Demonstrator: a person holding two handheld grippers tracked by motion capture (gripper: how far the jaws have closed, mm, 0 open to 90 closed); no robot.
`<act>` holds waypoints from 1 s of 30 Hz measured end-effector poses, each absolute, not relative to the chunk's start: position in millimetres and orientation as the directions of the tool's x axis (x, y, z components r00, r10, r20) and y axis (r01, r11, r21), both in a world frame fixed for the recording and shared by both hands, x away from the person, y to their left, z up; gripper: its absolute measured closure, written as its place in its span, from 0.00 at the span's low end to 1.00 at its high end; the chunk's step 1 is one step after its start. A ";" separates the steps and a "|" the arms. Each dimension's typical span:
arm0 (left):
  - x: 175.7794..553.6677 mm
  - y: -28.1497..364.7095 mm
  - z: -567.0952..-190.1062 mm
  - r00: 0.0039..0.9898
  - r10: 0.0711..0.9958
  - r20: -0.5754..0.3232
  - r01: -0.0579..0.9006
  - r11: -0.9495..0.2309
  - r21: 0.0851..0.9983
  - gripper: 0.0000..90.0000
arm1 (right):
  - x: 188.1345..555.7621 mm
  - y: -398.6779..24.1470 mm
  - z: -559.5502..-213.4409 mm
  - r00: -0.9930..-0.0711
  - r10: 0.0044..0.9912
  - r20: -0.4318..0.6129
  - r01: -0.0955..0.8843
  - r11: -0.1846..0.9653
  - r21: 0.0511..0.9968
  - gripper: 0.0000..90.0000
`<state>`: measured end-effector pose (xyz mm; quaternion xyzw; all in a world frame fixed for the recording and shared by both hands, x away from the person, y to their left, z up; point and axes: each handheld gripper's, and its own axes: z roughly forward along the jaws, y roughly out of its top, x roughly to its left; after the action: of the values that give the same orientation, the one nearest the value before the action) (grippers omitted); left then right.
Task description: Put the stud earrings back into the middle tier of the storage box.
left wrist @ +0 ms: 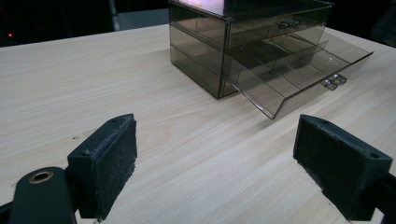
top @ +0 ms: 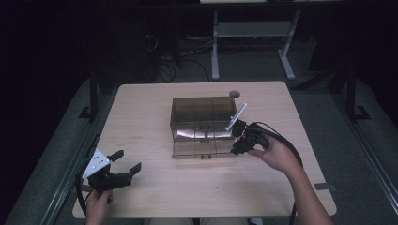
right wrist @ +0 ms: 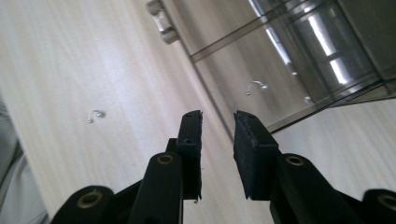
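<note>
From the high view, I have a smoked clear drawer box (top: 202,118) in the middle of the table (top: 141,117), with its bottom drawer (top: 201,149) pulled out toward the near side. My right gripper (top: 238,138) sits at the drawer's right end, just beside the box; my left gripper (top: 126,161) rests well apart at the near left corner, jaws spread wide with nothing between them.

In the left gripper view, the pads (left wrist: 112,163) stand far apart over bare wood, and past them I see the drawer box (left wrist: 233,32) with the open drawer (left wrist: 299,70) sticking out to the right, its dividers showing and the compartments looking empty. A small handle (left wrist: 335,81) sits on the drawer front.

In the right gripper view, the right gripper (right wrist: 218,122) has a narrow gap between the jaws and holds nothing; the drawer's clear edge (right wrist: 212,100) runs just ahead of the tips, with the handle (right wrist: 161,21) farther off.

I judge the drawer-pulling step as done and the right gripper as letting go. Next I would either back it clear of the drawer wall or line it up on the front to push it shut, keeping the tips off the thin plastic edge.
</note>
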<state>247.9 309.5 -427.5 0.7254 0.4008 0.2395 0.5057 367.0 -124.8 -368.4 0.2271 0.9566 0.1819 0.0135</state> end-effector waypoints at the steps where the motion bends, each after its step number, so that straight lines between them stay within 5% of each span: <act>1: 248.0 309.8 -427.4 0.563 0.824 -0.057 0.340 -0.169 0.925 0.14 | 363.6 -125.3 -367.7 -0.897 0.437 0.062 0.429 0.829 0.359 0.79; 30: 248.4 309.6 -428.0 0.565 0.823 -0.053 0.336 -0.172 0.926 0.14 | 307.1 -99.6 -394.4 -0.932 0.346 0.110 0.361 0.849 0.387 0.68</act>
<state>248.4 309.6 -428.0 0.7264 0.3989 0.2411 0.5050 307.1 -99.6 -394.4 0.1837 0.9613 0.2046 -0.0182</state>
